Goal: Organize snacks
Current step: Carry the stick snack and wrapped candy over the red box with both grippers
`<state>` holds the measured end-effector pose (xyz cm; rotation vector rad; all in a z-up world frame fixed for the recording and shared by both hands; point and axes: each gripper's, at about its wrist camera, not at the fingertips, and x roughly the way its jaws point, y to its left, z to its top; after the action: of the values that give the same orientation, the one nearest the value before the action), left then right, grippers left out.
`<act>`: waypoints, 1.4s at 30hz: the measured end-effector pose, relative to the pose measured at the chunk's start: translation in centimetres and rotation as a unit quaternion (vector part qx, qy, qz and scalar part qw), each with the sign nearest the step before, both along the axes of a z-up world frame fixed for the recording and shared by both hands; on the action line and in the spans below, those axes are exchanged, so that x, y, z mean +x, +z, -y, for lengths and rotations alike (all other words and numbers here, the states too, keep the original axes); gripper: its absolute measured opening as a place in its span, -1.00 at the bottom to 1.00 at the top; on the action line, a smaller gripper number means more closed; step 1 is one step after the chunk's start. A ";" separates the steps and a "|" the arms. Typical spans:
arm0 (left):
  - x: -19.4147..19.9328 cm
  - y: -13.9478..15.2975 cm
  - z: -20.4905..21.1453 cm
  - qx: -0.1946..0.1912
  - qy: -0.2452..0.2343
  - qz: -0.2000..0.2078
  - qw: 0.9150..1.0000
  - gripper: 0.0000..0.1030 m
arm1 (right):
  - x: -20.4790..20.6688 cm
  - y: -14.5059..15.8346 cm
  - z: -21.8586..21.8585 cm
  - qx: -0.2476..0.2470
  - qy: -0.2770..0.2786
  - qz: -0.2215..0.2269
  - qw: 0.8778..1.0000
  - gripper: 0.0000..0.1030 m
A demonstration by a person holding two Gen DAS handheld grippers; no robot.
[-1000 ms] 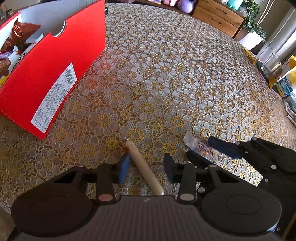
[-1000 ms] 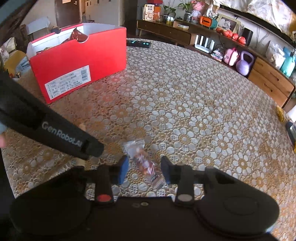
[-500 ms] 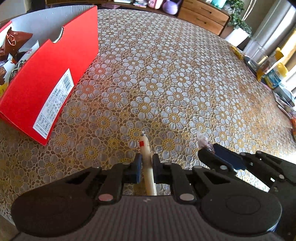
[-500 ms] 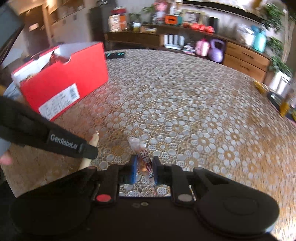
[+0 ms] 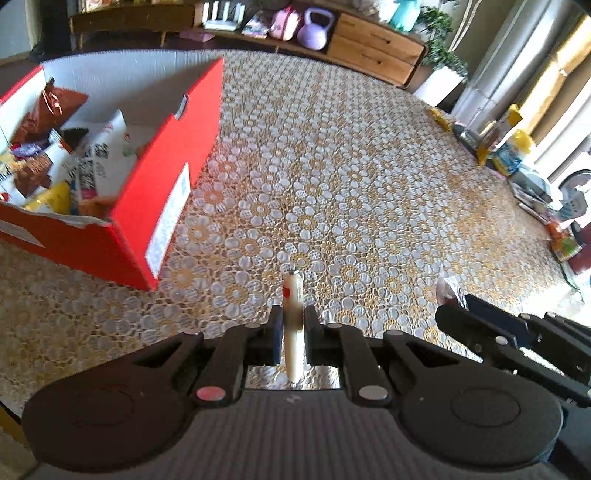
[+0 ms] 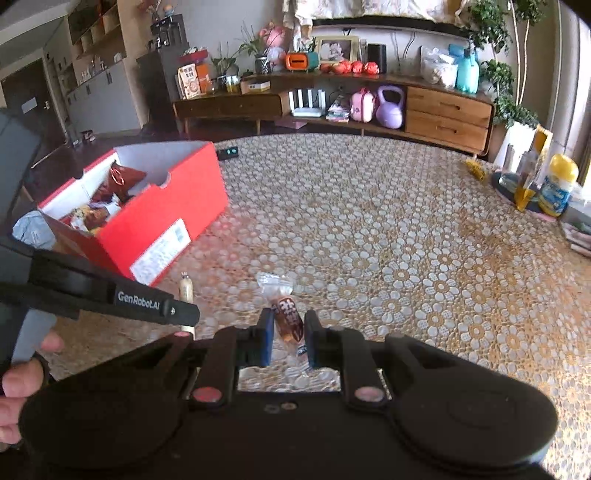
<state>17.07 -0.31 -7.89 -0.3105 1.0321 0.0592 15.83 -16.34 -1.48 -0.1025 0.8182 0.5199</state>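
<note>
Snacks fill the red box [image 5: 168, 173], which stands open on the desk [image 5: 369, 184] under a gold and white floral lace cloth. From the left wrist view, the left gripper [image 5: 292, 328] has its fingers closed tight on a pale sausage stick [image 5: 292, 306], held clear of the cloth, box off to the left. A low wooden sideboard [image 5: 373, 44] with a purple kettlebell [image 5: 314, 26] lines the far wall.

From the right wrist view, the right gripper [image 6: 289, 332] has its fingers clamped on a small clear-wrapped brown snack [image 6: 286, 314], raised above the lace. Bottles and a yellow-capped tub [image 6: 557, 190] crowd the desk's right edge. A plant [image 6: 509, 92] stands by the sideboard.
</note>
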 end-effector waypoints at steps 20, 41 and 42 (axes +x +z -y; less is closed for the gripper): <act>-4.6 9.0 -7.4 0.034 -0.040 0.078 0.996 -0.78 | -4.2 8.5 -8.5 0.014 0.041 0.069 0.997 -0.71; -2.5 13.2 -20.5 0.080 0.023 0.107 0.991 -0.78 | -1.7 9.6 -20.8 0.016 0.075 0.079 0.994 -0.71; -2.3 13.0 -21.1 0.085 0.024 0.105 0.991 -0.78 | -1.5 9.5 -21.3 0.014 0.076 0.077 0.994 -0.71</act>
<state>14.74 20.79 5.13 -0.1827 0.8044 0.1542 14.30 5.01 7.97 -0.1777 0.6544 0.6585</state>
